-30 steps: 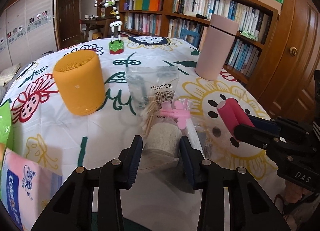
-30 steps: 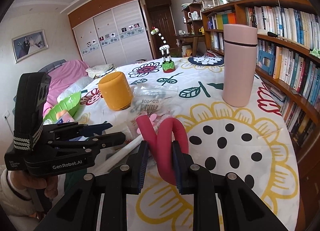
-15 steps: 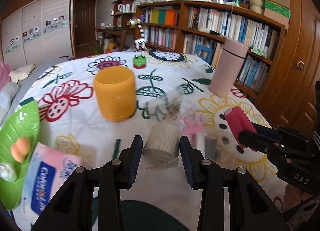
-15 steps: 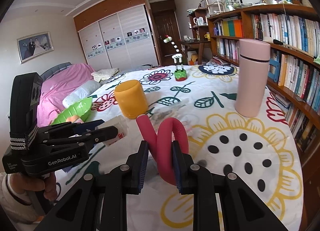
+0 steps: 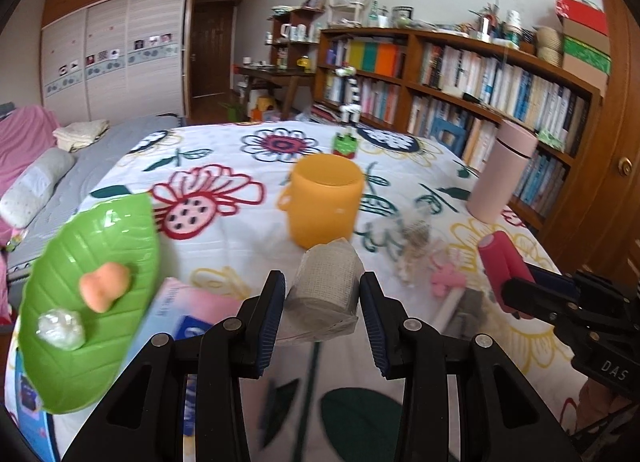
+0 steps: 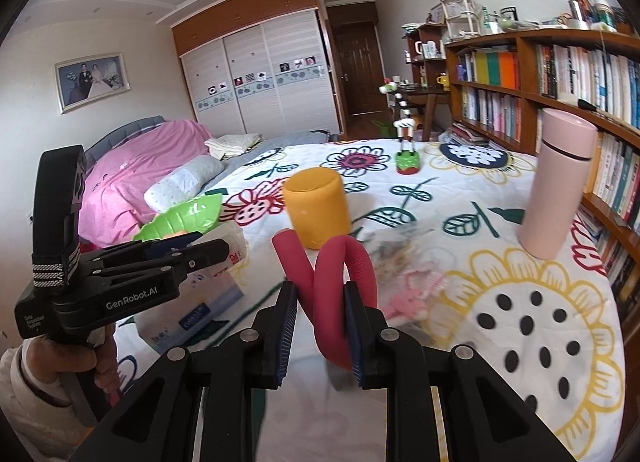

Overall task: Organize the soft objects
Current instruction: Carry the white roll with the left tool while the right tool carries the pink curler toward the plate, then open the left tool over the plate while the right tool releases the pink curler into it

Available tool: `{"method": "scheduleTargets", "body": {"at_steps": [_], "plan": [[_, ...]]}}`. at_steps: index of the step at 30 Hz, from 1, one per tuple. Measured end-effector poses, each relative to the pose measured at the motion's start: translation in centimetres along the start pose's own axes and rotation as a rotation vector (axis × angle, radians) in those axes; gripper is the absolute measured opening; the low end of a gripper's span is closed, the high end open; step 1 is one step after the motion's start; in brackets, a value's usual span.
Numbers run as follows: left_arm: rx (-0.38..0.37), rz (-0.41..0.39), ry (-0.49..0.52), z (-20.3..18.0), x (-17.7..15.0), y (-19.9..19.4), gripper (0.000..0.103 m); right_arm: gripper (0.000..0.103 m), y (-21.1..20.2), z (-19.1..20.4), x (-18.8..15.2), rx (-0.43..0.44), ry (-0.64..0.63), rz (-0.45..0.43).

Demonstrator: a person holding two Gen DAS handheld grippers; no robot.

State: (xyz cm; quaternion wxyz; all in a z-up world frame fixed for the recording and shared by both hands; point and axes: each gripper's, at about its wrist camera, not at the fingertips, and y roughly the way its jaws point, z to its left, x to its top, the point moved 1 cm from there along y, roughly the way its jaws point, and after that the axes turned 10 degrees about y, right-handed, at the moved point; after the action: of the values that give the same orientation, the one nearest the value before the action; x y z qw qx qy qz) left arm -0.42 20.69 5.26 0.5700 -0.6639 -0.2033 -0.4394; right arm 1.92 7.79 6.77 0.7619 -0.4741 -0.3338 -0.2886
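My left gripper point(image 5: 322, 294) is shut on a wrapped beige gauze roll point(image 5: 325, 285), held above the flowered tablecloth. A bent red foam roller point(image 6: 326, 286) sits upright in my right gripper point(image 6: 320, 302), which is shut on it. The right gripper with the red roller point(image 5: 502, 264) shows at the right of the left wrist view. The left gripper point(image 6: 192, 252) and the gauze roll's white end point(image 6: 236, 240) appear at the left of the right wrist view. A green leaf-shaped dish point(image 5: 80, 302) at the left holds a peach soft piece point(image 5: 105, 287) and a clear wrapped ball point(image 5: 60, 329).
An orange cylinder point(image 5: 325, 200), a pink flask point(image 5: 500, 176) and a small zebra figure point(image 6: 406, 134) stand on the table. A pink tissue pack point(image 5: 180, 314) lies beside the dish. A clear bag and a pink plastic piece point(image 5: 446, 282) lie mid-table. A bookshelf point(image 5: 480, 94) runs along the right.
Both grippers have lifted and swung left with their loads. The green dish and tissue pack have come into fuller view at the left.
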Motion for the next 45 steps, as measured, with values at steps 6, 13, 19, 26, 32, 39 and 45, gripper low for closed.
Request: {"method": "scheduleTargets", "body": {"at_steps": [6,13,19,26,32,39,45], "plan": [[0.062,-0.01,-0.044,3.1,-0.8,-1.1,0.04,0.025,1.1,2.1,0.2,0.026,-0.023,0.009],[0.14,-0.018,-0.091,6.7,-2.1,-2.0,0.04,0.025,2.4,4.8,0.4,0.062,-0.055,0.023],[0.202,-0.01,-0.127,9.4,-3.4,-2.5,0.04,0.025,3.4,7.0,0.4,0.09,-0.084,0.035],[0.226,-0.003,-0.158,11.8,-4.4,-2.9,0.04,0.025,4.9,9.4,0.6,0.115,-0.112,0.056],[0.246,0.003,-0.184,13.4,-4.8,-3.4,0.04,0.025,6.3,11.5,0.8,0.142,-0.132,0.072],[0.231,0.008,-0.227,15.1,-5.1,-4.0,0.065,0.025,8.6,14.4,1.2,0.175,-0.173,0.097],[0.286,-0.03,-0.264,16.9,-5.0,-5.4,0.083,0.026,10.7,16.4,1.3,0.214,-0.181,0.132]]}}
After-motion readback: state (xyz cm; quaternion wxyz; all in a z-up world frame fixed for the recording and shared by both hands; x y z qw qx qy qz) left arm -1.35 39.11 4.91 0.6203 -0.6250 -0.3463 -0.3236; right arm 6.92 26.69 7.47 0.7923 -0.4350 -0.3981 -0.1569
